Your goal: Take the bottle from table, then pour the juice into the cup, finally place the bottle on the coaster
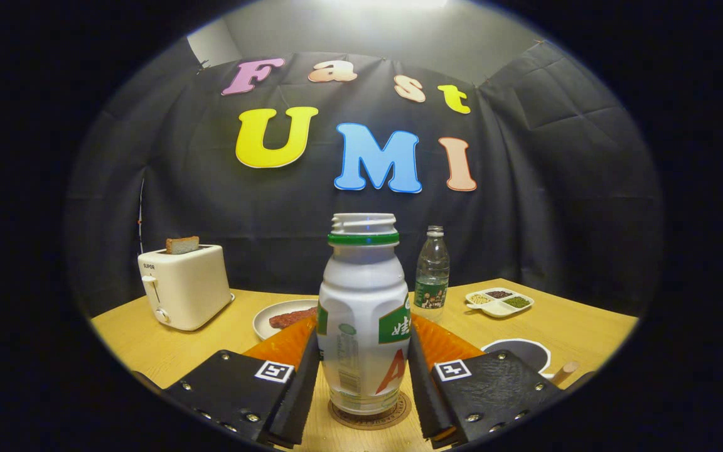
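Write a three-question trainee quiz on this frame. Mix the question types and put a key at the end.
1. True or false: the white bottle stands on the coaster.
2. What sits in the toaster? A) bread B) a spoon C) nothing
3. Fill in: the plate lies between the toaster and the ____ bottle.

Key:
1. True; it stands upright, capless, between the fingers of the tongs, which flank its sides closely.
2. A, a slice pokes up from the slot.
3. White.

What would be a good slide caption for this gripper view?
White plastic bottle with green neck ring, uncapped, standing on a round brown coaster, flanked closely by the gripper fingers.
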### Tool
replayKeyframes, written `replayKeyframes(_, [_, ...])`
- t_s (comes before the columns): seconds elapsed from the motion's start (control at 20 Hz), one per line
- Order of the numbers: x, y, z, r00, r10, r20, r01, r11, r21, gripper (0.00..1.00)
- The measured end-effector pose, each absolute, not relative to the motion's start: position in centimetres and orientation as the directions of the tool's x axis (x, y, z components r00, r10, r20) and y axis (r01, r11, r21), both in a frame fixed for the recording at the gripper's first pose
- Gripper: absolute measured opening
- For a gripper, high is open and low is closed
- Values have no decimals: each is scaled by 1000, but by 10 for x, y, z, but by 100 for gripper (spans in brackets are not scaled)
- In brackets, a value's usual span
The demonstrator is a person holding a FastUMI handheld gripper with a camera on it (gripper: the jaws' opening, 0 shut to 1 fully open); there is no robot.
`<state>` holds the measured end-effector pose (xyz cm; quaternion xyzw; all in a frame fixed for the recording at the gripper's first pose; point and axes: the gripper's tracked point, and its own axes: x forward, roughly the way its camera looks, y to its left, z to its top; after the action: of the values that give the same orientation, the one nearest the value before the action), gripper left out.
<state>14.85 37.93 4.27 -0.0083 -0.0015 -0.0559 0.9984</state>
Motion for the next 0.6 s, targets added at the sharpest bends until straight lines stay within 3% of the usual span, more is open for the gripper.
replayKeyframes(0.6, [163, 374, 11, 993, -114, -37, 113, 993, -13, 67])
